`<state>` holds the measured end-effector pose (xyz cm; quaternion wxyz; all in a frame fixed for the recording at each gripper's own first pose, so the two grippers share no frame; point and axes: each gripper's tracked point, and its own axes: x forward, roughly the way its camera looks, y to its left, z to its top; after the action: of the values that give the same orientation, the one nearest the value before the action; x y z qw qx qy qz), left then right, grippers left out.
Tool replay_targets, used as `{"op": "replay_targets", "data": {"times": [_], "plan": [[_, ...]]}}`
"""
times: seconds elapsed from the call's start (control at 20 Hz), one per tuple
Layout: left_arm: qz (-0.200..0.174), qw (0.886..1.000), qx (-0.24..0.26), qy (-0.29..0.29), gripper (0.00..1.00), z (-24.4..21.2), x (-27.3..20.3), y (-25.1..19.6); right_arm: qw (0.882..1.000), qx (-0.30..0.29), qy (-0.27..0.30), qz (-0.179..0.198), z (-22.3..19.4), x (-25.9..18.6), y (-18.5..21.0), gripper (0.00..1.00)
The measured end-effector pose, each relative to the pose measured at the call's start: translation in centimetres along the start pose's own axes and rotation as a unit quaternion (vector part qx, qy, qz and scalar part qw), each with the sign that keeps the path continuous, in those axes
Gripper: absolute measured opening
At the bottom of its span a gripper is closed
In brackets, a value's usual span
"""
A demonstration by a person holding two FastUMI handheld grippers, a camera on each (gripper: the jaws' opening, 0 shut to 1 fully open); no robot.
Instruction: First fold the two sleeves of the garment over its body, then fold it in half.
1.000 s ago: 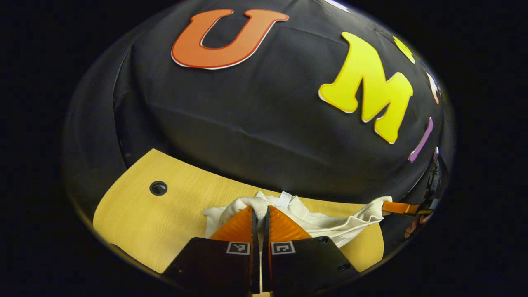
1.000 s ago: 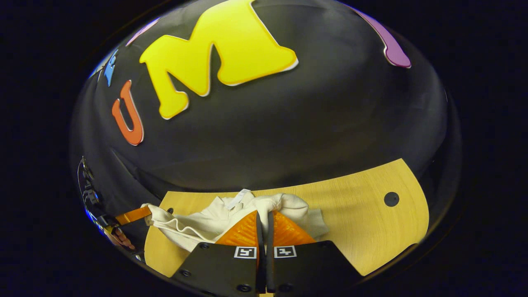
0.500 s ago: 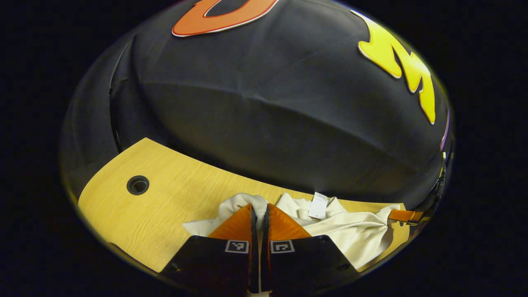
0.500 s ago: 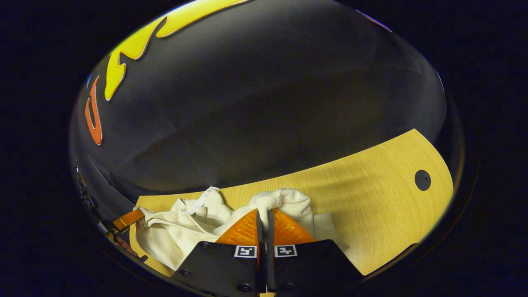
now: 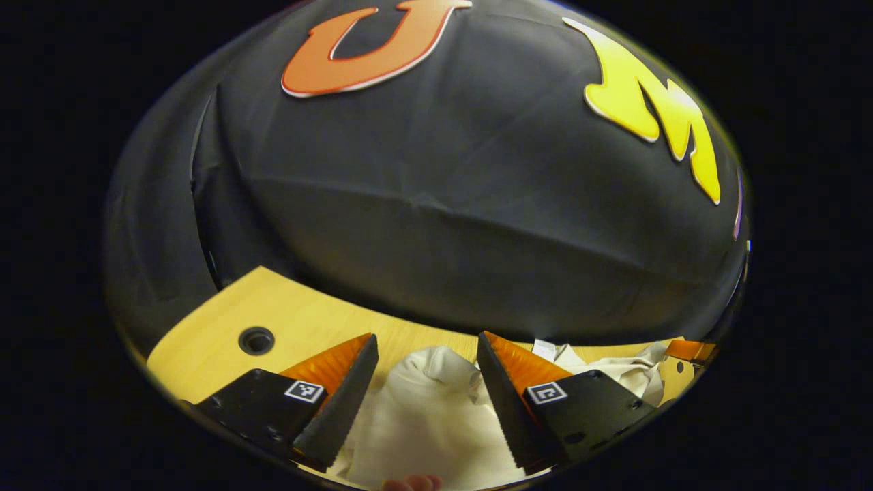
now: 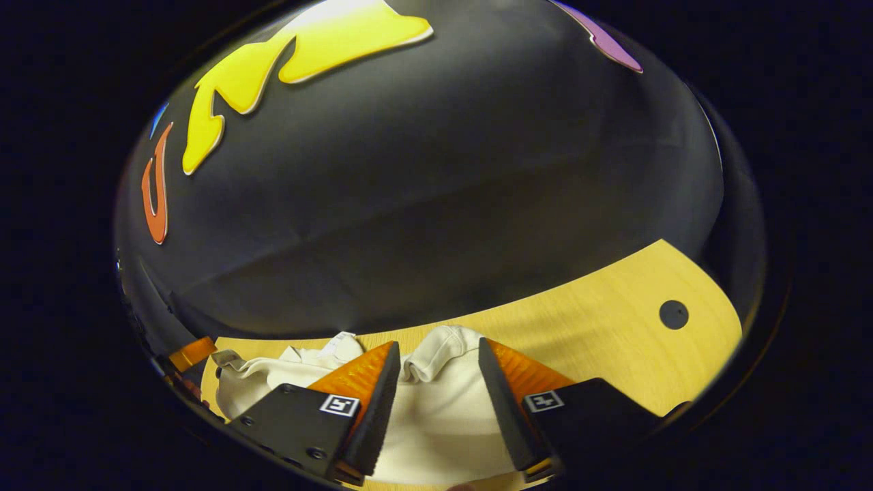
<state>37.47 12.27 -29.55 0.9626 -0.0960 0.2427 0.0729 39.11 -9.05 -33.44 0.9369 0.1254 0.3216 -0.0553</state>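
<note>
Crumpled, cream garment (image 5: 430, 416) lying crosswise on table (image 5: 204, 341), orientation unclear

Bare table (image 6: 614, 320) beyond garment (image 6: 436, 409)

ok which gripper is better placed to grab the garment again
Roughly even, slightly the left gripper: it hangs open with the cream garment bunched between its fingers. The right gripper is open over cloth too.
</note>
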Motion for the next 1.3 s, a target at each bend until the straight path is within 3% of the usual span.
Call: {"op": "replay_targets", "data": {"times": [0.05, 0.1, 0.2, 0.25, 0.35, 0.45, 0.5, 0.55, 0.8, 0.9, 0.95, 1.0, 1.1, 1.3], "plan": [[-0.001, 1.0, 0.003, -0.011, 0.97, 1.2, -0.8, 0.2, 1.0, -0.004, -0.006, -0.003, 0.5, -0.8, -0.2, 0.72], [0.0, 1.0, 0.01, -0.019, 0.99, 2.0, -1.9, 0.1, 1.0, -0.005, -0.007, -0.005, 0.6, -2.0, -0.1, 0.83], [0.0, 0.999, 0.027, -0.039, 0.99, 3.9, -4.7, 0.1, 1.0, -0.01, -0.019, -0.003, 1.3, -4.7, 0.1, 0.79], [-0.003, 0.998, 0.031, -0.05, 0.99, 4.9, -6.3, 0.0, 0.999, -0.014, -0.03, -0.001, 1.9, -6.3, 0.3, 0.86], [-0.009, 0.997, 0.035, -0.07, 0.99, 6.6, -10.5, -0.7, 0.998, -0.022, -0.053, 0.006, 3.0, -10.1, 1.3, 0.87], [-0.017, 0.994, 0.037, -0.098, 0.99, 8.6, -15.0, -1.7, 0.996, -0.028, -0.079, 0.015, 4.3, -15.0, 2.6, 0.87], [-0.026, 0.993, 0.038, -0.113, 0.98, 9.9, -17.3, -2.5, 0.995, -0.031, -0.097, 0.02, 5.0, -17.6, 3.4, 0.81], [-0.034, 0.99, 0.04, -0.128, 0.98, 11.0, -19.9, -3.3, 0.993, -0.034, -0.113, 0.026, 5.9, -20.2, 4.1, 0.87], [-0.063, 0.976, 0.082, -0.19, 0.98, 15.2, -31.6, -7.4, 0.979, -0.083, -0.183, 0.033, 8.4, -32.2, 6.1, 0.88], [-0.074, 0.971, 0.093, -0.208, 0.98, 15.8, -35.6, -8.5, 0.969, -0.107, -0.223, 0.024, 9.4, -36.1, 5.9, 0.88], [-0.073, 0.969, 0.096, -0.214, 0.98, 15.8, -37.0, -8.4, 0.966, -0.108, -0.236, 0.025, 9.4, -37.8, 6.3, 0.83], [-0.071, 0.968, 0.096, -0.219, 0.98, 15.5, -38.4, -8.6, 0.963, -0.11, -0.244, 0.027, 8.9, -39.4, 6.4, 0.88], [-0.072, 0.969, 0.087, -0.221, 0.98, 14.6, -40.7, -8.8, 0.959, -0.119, -0.253, 0.036, 8.2, -42.5, 6.5, 0.88], [-0.074, 0.966, 0.099, -0.227, 0.98, 11.6, -44.5, -8.2, 0.949, -0.134, -0.282, 0.047, 6.7, -46.4, 7.6, 0.84]]}}
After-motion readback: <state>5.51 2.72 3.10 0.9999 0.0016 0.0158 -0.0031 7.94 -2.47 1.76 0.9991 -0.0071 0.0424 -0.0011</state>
